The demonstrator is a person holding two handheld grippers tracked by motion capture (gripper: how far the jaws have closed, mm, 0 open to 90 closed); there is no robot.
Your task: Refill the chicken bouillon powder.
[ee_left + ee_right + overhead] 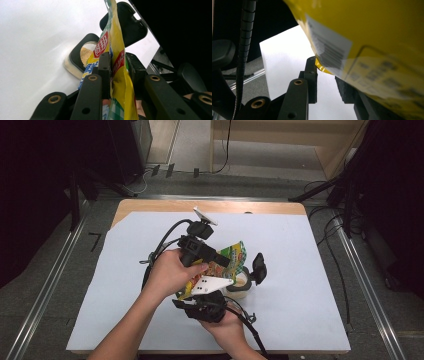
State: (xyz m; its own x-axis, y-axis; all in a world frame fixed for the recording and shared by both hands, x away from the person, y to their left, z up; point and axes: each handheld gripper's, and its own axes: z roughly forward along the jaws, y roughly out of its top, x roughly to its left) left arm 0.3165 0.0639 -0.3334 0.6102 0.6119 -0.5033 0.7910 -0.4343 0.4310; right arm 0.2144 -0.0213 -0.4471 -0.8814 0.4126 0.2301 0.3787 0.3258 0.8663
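A yellow printed pouch (232,256) hangs tilted over a small open jar (242,287) of tan powder near the table's middle. The jar's black flip lid (259,266) stands up at its right. My left gripper (224,261) is shut on the pouch (117,37), with the jar (86,53) and lid (128,23) just beyond its jaws. My right gripper (212,292) sits under the pouch's lower end, topped by its grey plate. In the right gripper view the jaws (325,73) stand apart, and the pouch's (372,30) bottom corner dips between their tips.
A white sheet (300,270) covers the wooden table (210,206). Black cables (160,250) loop from the left gripper beside the hand. Grey floor, metal rails and dark stands surround the table.
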